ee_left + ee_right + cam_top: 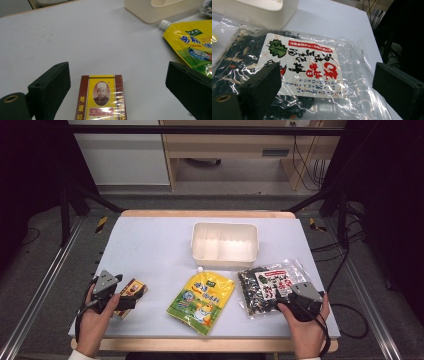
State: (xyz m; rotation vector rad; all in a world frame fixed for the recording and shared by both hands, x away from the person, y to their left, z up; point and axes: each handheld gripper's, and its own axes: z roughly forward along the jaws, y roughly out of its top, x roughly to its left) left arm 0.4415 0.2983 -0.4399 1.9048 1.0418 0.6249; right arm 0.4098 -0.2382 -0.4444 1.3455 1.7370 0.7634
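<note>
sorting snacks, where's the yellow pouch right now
In the high view the yellow pouch lies flat at the table's front middle, just in front of the white bin, between the small box and the seaweed bag.

This looks like a lab or recording booth rather than a home. A white table (150, 245) stands inside a black metal frame (200, 130) with dark curtains at both sides, cables (305, 160) trail across the grey floor (45, 285), and plain wooden furniture (225, 145), possibly a desk, stands behind.
</note>
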